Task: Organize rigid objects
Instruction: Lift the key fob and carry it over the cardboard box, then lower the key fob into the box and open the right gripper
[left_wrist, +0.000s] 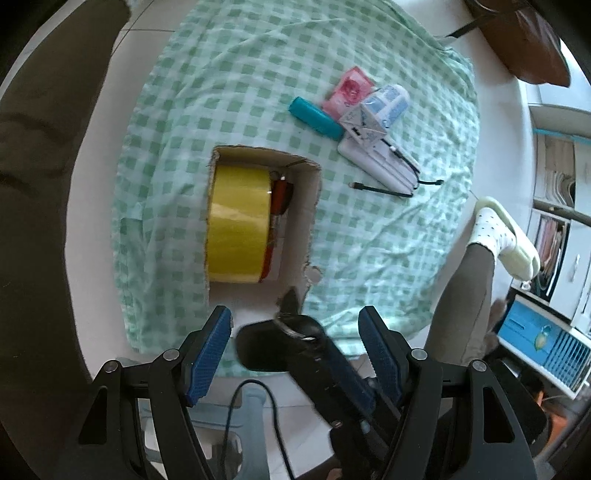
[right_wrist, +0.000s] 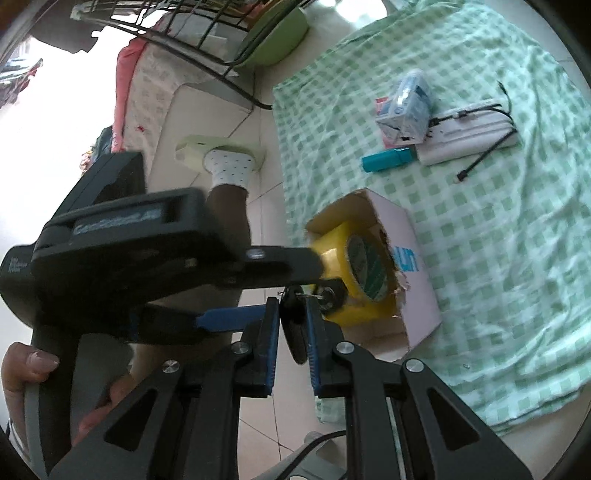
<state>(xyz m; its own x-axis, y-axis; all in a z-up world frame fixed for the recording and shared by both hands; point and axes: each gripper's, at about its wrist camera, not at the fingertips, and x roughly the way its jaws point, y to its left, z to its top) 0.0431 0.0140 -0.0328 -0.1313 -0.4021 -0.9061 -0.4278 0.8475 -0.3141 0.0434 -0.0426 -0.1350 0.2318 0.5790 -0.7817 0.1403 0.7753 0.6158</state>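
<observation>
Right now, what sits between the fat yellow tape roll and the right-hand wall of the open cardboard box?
A slim red-orange tool beside the yellow tape roll, then bare cardboard box floor; the left wrist view shows it.

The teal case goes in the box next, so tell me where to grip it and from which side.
Grip the teal case at its middle, across the narrow width, coming from above. It lies flat on the cloth, long and slim, with packets crowding one long side.
</observation>
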